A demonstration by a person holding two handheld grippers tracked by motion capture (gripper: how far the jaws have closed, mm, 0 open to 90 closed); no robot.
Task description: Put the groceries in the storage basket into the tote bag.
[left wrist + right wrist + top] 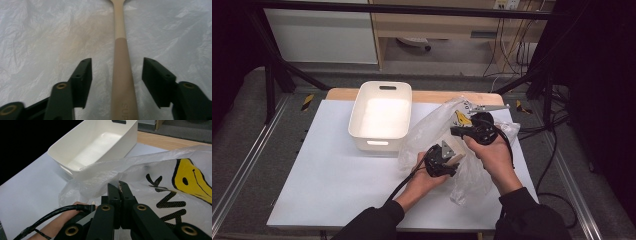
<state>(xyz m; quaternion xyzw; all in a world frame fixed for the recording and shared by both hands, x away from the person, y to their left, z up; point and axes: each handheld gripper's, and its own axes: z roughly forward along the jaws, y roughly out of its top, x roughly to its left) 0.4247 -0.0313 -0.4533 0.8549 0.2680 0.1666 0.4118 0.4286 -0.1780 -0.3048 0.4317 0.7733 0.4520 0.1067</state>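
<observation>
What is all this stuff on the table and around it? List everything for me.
Plastic bag: one, clear with yellow and black print, right of centre on the table.
Wooden utensil handle: one, beige, lying on the bag between the left gripper's jaws, untouched.
Bin: one, white, empty, at the table's far side.
Table: one, white top.
Left gripper: one, black, open.
Right gripper: one, black, pinching the bag's edge.
Hands: two, dark sleeves, at the near edge.

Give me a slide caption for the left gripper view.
Left gripper open astride a wooden utensil handle lying on the plastic bag.
</observation>
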